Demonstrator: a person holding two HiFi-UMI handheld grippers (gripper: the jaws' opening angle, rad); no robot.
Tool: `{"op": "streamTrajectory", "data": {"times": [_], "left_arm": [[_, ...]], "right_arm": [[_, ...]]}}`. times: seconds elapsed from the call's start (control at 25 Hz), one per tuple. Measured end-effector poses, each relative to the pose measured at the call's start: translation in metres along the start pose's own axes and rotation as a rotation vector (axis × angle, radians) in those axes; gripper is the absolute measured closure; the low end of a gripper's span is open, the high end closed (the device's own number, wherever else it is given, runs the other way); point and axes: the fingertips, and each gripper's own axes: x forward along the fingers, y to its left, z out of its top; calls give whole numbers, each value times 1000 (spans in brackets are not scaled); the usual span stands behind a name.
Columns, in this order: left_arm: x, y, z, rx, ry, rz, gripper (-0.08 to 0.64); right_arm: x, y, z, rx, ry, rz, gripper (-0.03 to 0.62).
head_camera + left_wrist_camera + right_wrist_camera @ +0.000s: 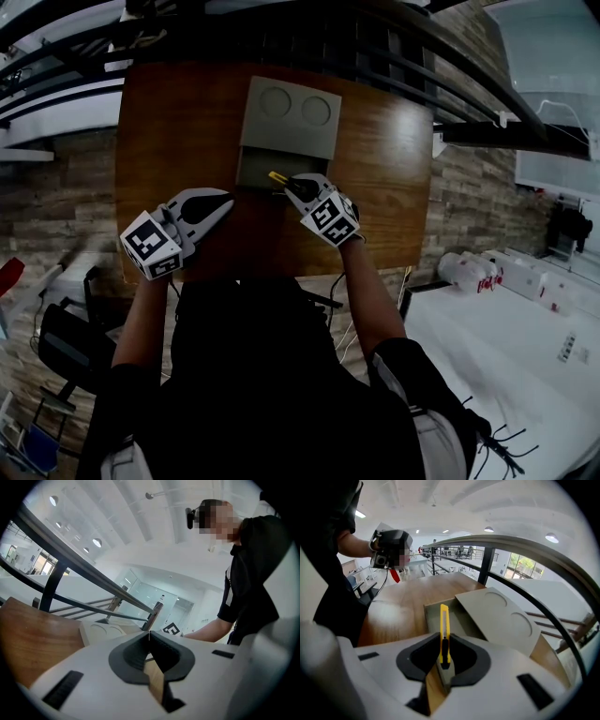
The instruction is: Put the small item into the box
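- Cutter (444,630), yellow, is sitting clamped between the jaws of the right gripper (443,657), its tip pointing forward.
- Right gripper is holding it over the near edge of the open grey box (255,169); whether it is touching the box cannot be told.
- Lid (291,114) is standing propped at the box's far side.
- Left gripper (149,641) is hanging over the table (398,159), just left of the box, jaws pressing together on nothing.
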Motion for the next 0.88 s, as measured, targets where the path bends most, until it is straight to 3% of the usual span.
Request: {"op": "streamTrajectory", "data": {"times": [0.4,0.88], "left_arm": [[0,-6,-8,-10,13,5,543],[-2,-11,-14,-25,14,23,543]], "right_arm": [[28,-13,-16,-59,132,-11,520],[41,-22,-33,-21,190,-23,520]]}}
